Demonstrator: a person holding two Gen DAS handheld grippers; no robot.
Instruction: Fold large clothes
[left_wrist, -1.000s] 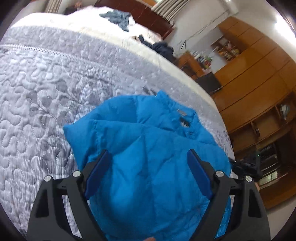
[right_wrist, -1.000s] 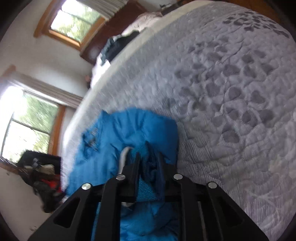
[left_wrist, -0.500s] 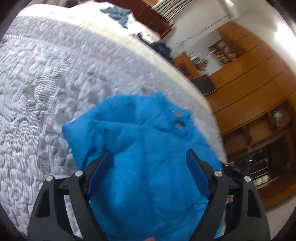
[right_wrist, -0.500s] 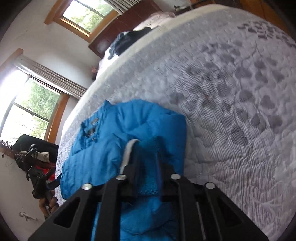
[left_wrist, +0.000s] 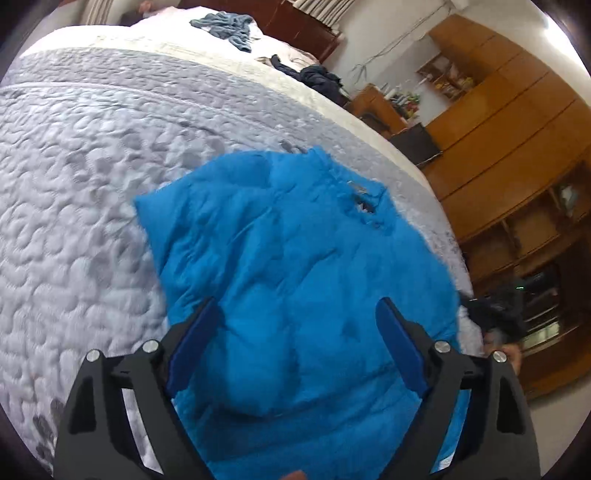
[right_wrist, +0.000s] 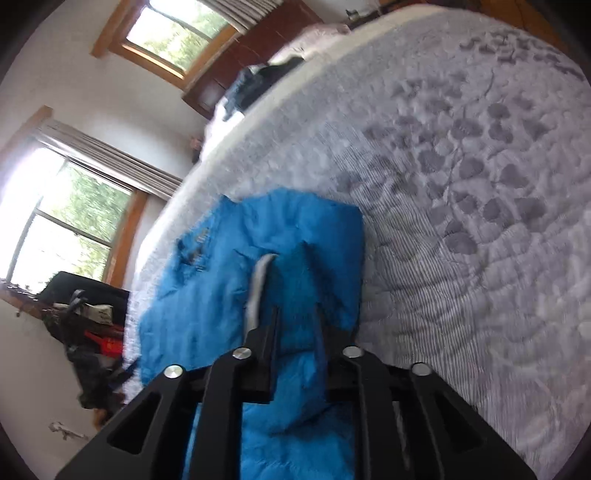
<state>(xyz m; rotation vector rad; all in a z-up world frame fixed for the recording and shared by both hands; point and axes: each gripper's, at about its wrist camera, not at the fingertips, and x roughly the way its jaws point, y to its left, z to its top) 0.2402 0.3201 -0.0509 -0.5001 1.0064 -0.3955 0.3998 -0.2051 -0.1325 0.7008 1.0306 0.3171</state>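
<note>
Blue jacket (left_wrist: 295, 266): puffy, quilted, bright blue, partly folded, creased across the panels, collar and label toward the far end. Lay on the grey quilted bedspread (left_wrist: 81, 177), near its edge. Left gripper (left_wrist: 299, 332): spread wide above the jacket, nothing between the pads. Right gripper (right_wrist: 293, 317): clenched on a raised fold of the jacket, pale lining visible beside the fold.

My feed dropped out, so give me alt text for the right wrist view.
The right tool is shut on a fold of the blue puffer jacket, which lies on a grey quilted bedspread. Behind the bed are two bright windows and dark clothes piled near the headboard.
</note>
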